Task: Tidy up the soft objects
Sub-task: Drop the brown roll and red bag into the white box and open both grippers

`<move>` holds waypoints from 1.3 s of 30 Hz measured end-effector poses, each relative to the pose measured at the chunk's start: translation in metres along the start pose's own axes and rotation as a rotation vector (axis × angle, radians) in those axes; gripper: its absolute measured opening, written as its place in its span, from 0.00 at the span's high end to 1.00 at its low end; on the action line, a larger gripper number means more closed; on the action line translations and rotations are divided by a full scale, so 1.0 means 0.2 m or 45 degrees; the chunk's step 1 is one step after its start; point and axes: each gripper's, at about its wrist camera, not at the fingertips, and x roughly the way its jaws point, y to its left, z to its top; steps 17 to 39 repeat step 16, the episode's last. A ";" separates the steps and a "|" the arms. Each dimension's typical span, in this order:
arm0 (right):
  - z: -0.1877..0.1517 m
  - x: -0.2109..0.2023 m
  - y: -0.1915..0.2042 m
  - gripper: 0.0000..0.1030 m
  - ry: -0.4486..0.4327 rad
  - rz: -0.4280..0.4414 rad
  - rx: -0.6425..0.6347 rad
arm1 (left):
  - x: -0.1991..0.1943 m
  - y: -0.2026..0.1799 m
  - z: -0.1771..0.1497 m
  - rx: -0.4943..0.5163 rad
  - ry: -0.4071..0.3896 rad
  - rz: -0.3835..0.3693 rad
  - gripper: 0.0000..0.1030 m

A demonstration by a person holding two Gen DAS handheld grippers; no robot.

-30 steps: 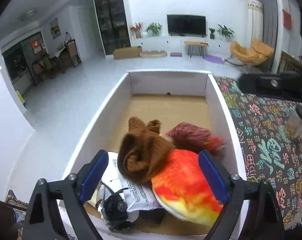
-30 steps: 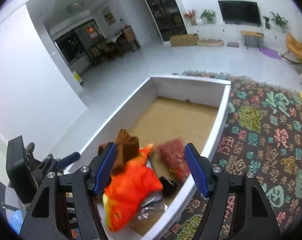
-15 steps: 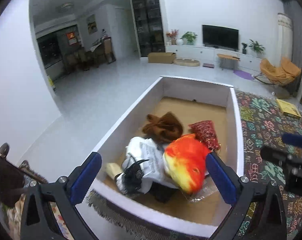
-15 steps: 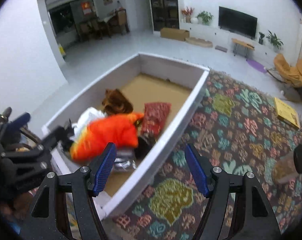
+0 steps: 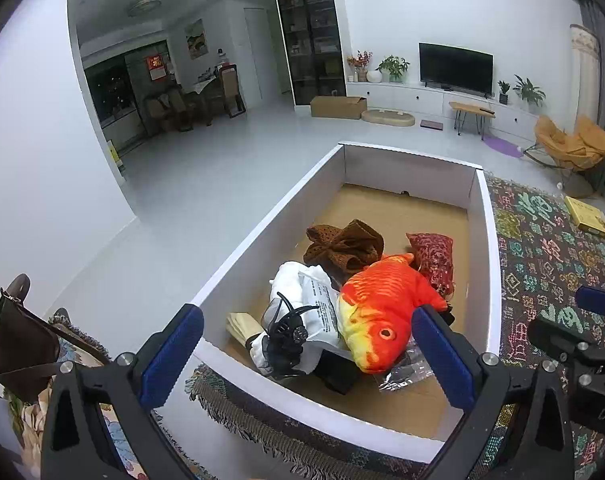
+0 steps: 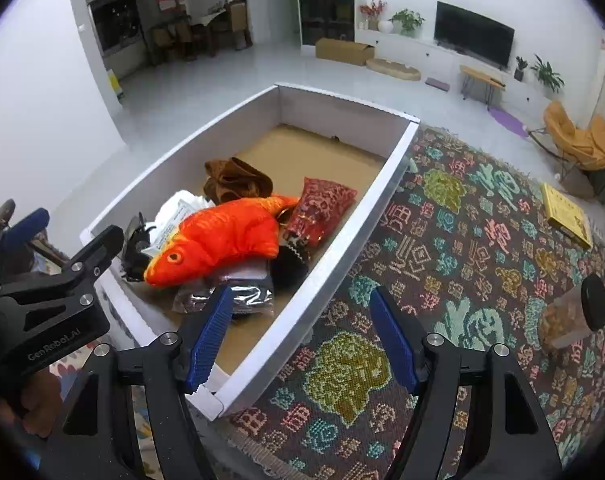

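The toy fish covers most of a black thing and a clear plastic bag beneath it in the box; what the black thing is cannot be told. Left of the fish, a white bundle hides part of a tan packet. Right of the box, the jar is blurred, and the right claw is cut off by the picture's edge.

Yellow book on patterned rug; jar.
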 end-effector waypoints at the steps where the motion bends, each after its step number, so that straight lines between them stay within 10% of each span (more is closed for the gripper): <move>1: 0.00 0.01 0.00 0.28 0.005 0.001 0.001 | 0.00 0.00 0.00 0.003 0.000 0.001 0.00; 39: -0.05 -0.02 -0.03 0.28 -0.024 0.021 0.039 | -0.03 -0.01 -0.02 -0.021 -0.021 -0.021 0.00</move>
